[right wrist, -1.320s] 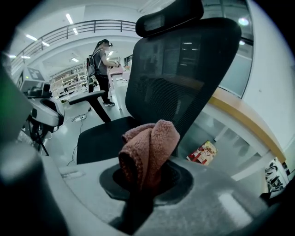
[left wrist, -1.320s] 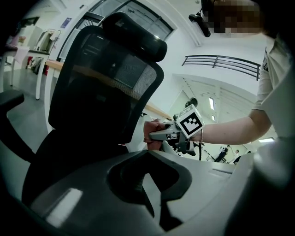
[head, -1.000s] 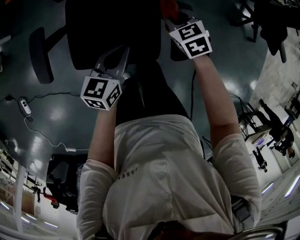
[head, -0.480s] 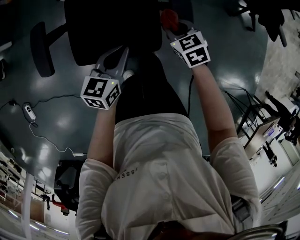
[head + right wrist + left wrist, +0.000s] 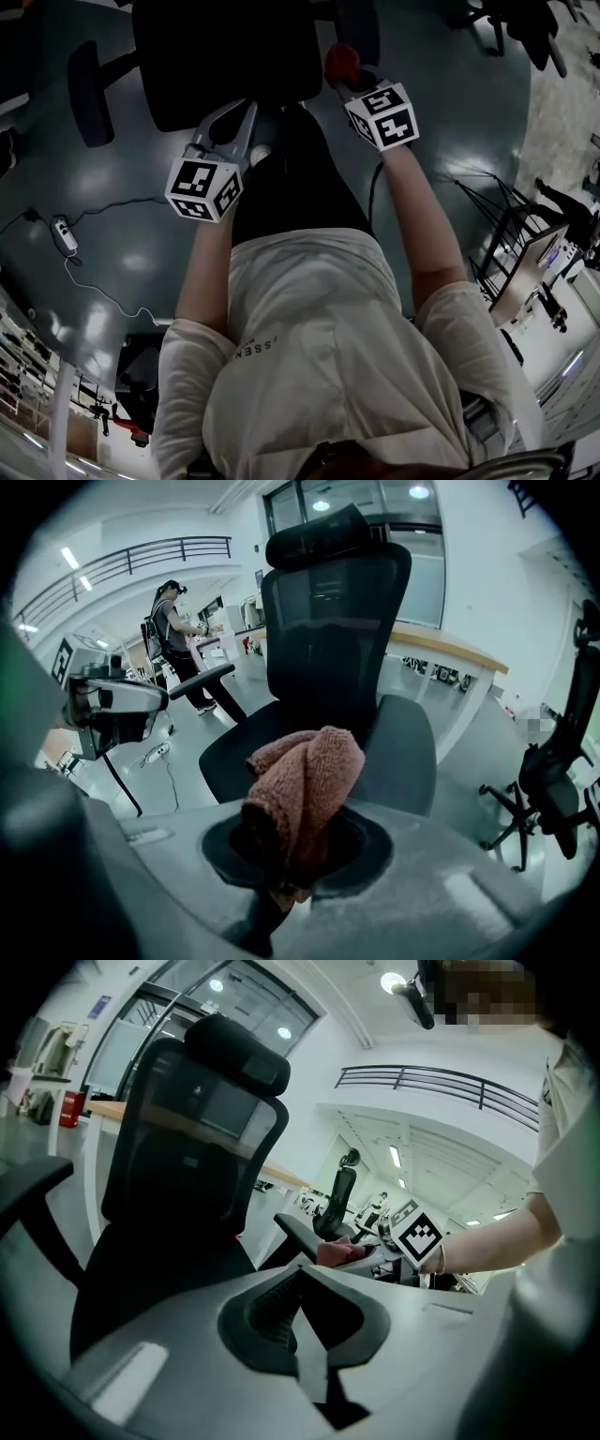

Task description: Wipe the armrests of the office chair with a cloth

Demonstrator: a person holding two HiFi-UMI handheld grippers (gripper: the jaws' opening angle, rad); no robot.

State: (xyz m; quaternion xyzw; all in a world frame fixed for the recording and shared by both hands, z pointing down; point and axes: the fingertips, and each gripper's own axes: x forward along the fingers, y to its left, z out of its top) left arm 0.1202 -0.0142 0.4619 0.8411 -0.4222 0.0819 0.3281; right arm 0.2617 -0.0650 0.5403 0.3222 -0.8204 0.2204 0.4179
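The black office chair (image 5: 225,56) stands ahead of me, its left armrest (image 5: 89,94) out to the side and its right armrest (image 5: 361,28) near the top. My right gripper (image 5: 352,82) is shut on a reddish cloth (image 5: 340,62), just short of that armrest's near end. In the right gripper view the bunched cloth (image 5: 305,789) rises from the right gripper (image 5: 286,878), with the armrest pad (image 5: 403,742) behind it. My left gripper (image 5: 234,117) is shut and empty at the seat's front edge. In the left gripper view the left gripper (image 5: 302,1297) points at the chair back (image 5: 187,1147).
A power strip with a cable (image 5: 64,234) lies on the glossy floor to the left. Other chairs (image 5: 544,780) stand to the right. A person (image 5: 173,639) stands far behind the chair. A desk (image 5: 450,653) runs along the glass wall.
My right gripper has drawn back toward me with the cloth, away from the right armrest. The left gripper has hardly moved.
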